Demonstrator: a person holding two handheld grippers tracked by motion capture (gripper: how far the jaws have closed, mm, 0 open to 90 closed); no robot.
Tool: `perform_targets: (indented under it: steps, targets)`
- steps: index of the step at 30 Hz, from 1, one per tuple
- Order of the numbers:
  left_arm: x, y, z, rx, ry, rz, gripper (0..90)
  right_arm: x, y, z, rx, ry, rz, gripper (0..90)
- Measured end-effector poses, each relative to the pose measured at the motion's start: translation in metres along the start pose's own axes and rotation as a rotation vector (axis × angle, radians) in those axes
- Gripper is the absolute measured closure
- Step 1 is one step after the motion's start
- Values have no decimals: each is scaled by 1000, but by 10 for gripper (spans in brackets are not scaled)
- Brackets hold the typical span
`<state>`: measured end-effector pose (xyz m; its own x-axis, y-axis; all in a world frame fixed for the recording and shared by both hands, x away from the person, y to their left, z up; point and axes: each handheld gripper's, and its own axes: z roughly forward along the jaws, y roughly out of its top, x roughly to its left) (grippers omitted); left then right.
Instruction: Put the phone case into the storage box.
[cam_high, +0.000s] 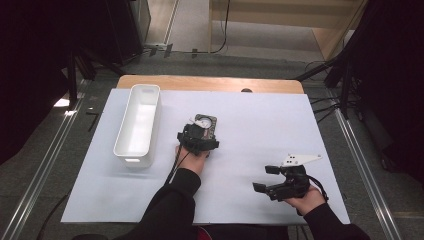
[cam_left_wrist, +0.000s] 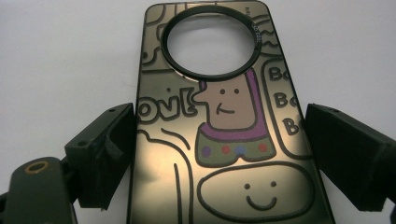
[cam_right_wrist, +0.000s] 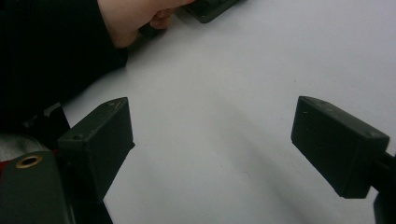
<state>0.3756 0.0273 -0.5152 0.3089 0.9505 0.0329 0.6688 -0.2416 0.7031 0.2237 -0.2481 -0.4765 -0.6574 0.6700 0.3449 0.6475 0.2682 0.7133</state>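
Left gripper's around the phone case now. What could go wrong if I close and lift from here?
1. The left gripper straddles the phone case with its jaws open; the left jaw seems to touch the edge while the right stands apart, so closing may shove the case sideways.
2. The case looks glossy and flat on the white sheet; a grip on thin edges could slip.
3. The white bin stands close on the left; a wide swing might clip its rim.

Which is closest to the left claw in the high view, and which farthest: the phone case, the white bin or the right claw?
1. Phone case: lies right at the left claw, between its open jaws.
2. White bin: off to its left.
3. Right claw: farthest, near the table's right front.
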Motion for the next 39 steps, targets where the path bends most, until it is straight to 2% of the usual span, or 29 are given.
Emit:
perform_targets:
  steps: [14, 18, 23, 28, 30, 33, 37, 39]
  targets:
    - [0, 1, -1, 6, -3, -9, 115, -1, 0, 0, -1, 1, -1, 120]
    - [3, 2, -2, 13, -18, -20, 115, 0, 0, -1, -2, 2, -1, 120]
    - [6, 7, -9, -4, -41, -34, 115, -1, 0, -1, -2, 1, -1, 120]
    - [11, 13, -16, -12, -91, -70, 115, 0, 0, 0, 0, 2, -1, 120]
    - [14, 16, -19, -10, -128, -93, 115, 0, 0, 0, 0, 2, -1, 120]
    - [15, 20, -24, -11, -157, -86, 115, 0, 0, 0, 0, 2, 0, 120]
    - [19, 26, -31, -15, -199, -95, 115, -1, 0, 0, 0, 0, -2, 121]
    - [20, 28, -34, -13, -207, -85, 115, -1, 0, 0, 0, 2, 0, 120]
